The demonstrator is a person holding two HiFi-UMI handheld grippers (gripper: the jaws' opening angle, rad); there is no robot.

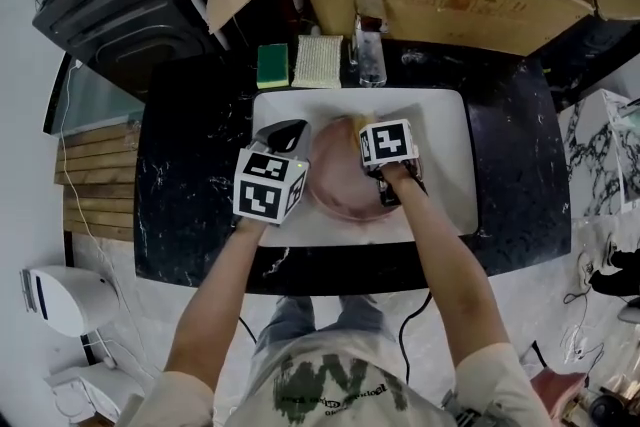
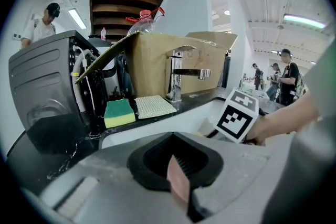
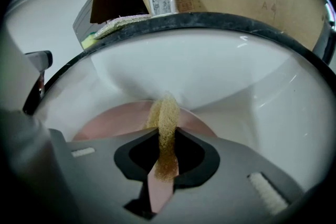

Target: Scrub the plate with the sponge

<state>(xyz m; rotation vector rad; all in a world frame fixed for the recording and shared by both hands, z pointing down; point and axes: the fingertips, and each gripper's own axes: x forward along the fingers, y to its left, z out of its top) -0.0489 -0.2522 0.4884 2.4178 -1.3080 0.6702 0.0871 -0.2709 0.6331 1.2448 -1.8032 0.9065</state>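
**Head view.** A pink plate [image 1: 338, 187] lies in the white sink [image 1: 440, 120], between the two tools. The left gripper [image 1: 288, 143] comes in at the plate's left rim. The right gripper [image 1: 376, 137] hangs over its upper right part, and its marker cube hides most of what it carries. A green-and-yellow sponge block [image 1: 272, 65] and a scouring pad [image 1: 318, 61] sit on the black counter [image 1: 510, 165] by the faucet [image 1: 368, 50], well apart from the work. Both look like spares.

**Left gripper view.** The jaws are closed on a thin pink edge, which is the plate's rim. My judgement is that this tool acts as the clamp. It grips the rim so the plate cannot slide or spin in the slick basin while the other tool rubs.

**Right gripper view.** The jaws are pinched on a yellow mesh sponge [image 3: 166, 136], squashed thin. Its free end pokes ahead over the plate's face. Held edge-on like this, the soft tip probably does the scrubbing rather than the hard jaws. I cannot tell whether the tip touches the plate.
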